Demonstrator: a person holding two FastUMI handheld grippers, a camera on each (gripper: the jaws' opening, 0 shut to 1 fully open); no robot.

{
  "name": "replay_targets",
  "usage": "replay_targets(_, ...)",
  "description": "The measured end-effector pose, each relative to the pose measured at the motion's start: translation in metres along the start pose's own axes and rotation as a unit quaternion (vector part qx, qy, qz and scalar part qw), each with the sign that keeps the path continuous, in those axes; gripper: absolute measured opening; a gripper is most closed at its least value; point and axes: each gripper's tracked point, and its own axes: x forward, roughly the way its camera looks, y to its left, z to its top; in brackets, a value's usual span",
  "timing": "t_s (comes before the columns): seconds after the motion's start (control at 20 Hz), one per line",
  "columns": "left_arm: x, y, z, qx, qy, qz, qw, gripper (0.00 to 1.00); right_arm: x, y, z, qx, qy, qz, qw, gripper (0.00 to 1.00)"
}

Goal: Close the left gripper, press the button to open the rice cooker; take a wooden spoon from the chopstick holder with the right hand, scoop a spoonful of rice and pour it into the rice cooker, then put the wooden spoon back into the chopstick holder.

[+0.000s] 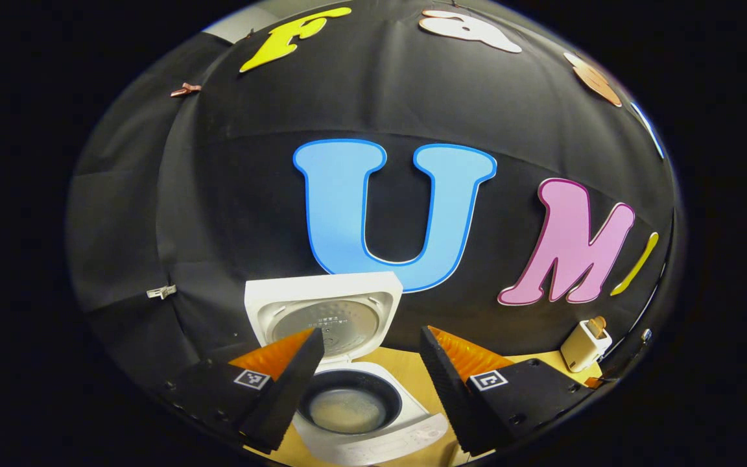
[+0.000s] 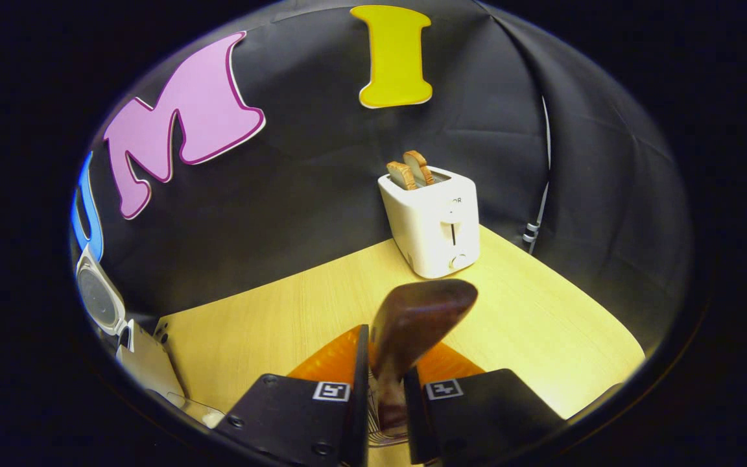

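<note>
Now, in the left gripper view: left hand-held gripper (image 1: 368, 363) spread wide, holding nothing, above the white rice cooker (image 1: 354, 376) at bottom centre, lid up, pot exposed. In the right gripper view: right hand-held gripper (image 2: 380, 389) clamped narrow on the dark wooden spoon (image 2: 415, 324) at lower centre, bowl raised over the pale wooden desk (image 2: 270, 324). Best kept level and firmly pinched while heading for the rice.

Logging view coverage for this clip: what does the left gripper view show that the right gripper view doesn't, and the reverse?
Left gripper view: the rice cooker's inner pot, seen from above, between the open fingers of the left hand-held gripper.
Right gripper view: the wooden spoon clamped in the right hand-held gripper, and bread slices.
Both: the raised cooker lid, toaster and table.
</note>
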Motion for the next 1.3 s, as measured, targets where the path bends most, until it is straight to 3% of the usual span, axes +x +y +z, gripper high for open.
replay_targets(0.05, 0.0, 0.001, 0.003, 0.002, -0.003, 0.0, 1.0, 0.96, -0.001, -0.002, 0.0, 0.001, 0.0, -0.005, 1.0, 0.17)
replay_targets(0.1, 0.0, 0.002, 0.006, 0.004, -0.006, 0.0, 1.0, 0.96, -0.004, -0.005, 0.001, -0.001, -0.001, -0.009, 1.0, 0.32)
replay_targets(0.15, 0.0, 0.003, 0.009, 0.005, -0.01, 0.002, 1.0, 0.95, -0.008, -0.006, 0.003, -0.001, -0.002, -0.01, 1.0, 0.39)
replay_targets(0.3, 0.006, 0.013, 0.016, 0.003, -0.014, 0.016, 1.0, 0.95, -0.024, -0.013, 0.004, 0.01, 0.0, -0.014, 1.0, 0.98)
replay_targets(0.5, 0.025, 0.027, 0.047, 0.03, -0.035, 0.035, 0.998, 0.95, -0.043, -0.026, -0.005, 0.014, 0.005, -0.028, 1.0, 0.99)
replay_targets(0.65, 0.039, 0.03, 0.082, 0.048, -0.06, 0.035, 0.996, 0.95, -0.065, -0.059, -0.027, -0.023, 0.018, -0.083, 0.996, 0.99)
replay_targets(0.8, 0.06, 0.037, 0.107, 0.068, -0.09, 0.033, 0.993, 0.95, -0.087, -0.066, -0.041, -0.011, 0.03, -0.092, 0.995, 0.98)
replay_targets(1.05, 0.115, 0.065, 0.083, 0.076, -0.066, 0.044, 0.994, 0.94, -0.139, -0.094, -0.072, -0.06, 0.084, -0.113, 0.988, 0.99)
replay_targets(1.3, 0.164, 0.097, 0.064, 0.079, -0.065, 0.062, 0.993, 0.96, -0.177, -0.073, -0.082, -0.041, 0.109, -0.099, 0.988, 0.98)
